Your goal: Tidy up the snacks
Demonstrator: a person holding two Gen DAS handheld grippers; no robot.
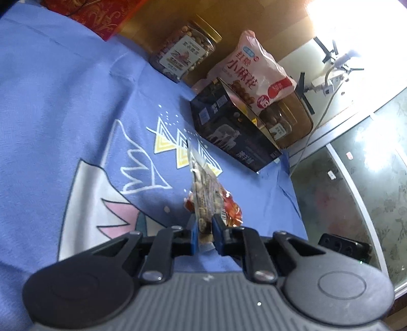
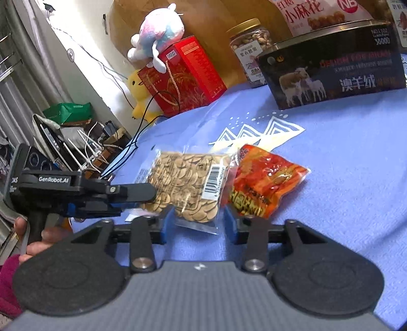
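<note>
At the bottom centre of the left wrist view, the left gripper is seen clamped on the near edge of the clear seed packet, which is held edge-on. In the right wrist view the same seed packet lies flat at frame centre on the blue cloth, pinched at its left edge by the left gripper. The right gripper is shown parted, its pads on either side of the packet's near end and not pressing it. The red snack packet lies just right of centre, overlapped by the seed packet. Both packets are judged light, soft and slippery, with loose contents; the flat sealed edges are judged the best holds. Further back, at upper right, the dark box, 1 nut jar and the pink bag are grouped.
</note>
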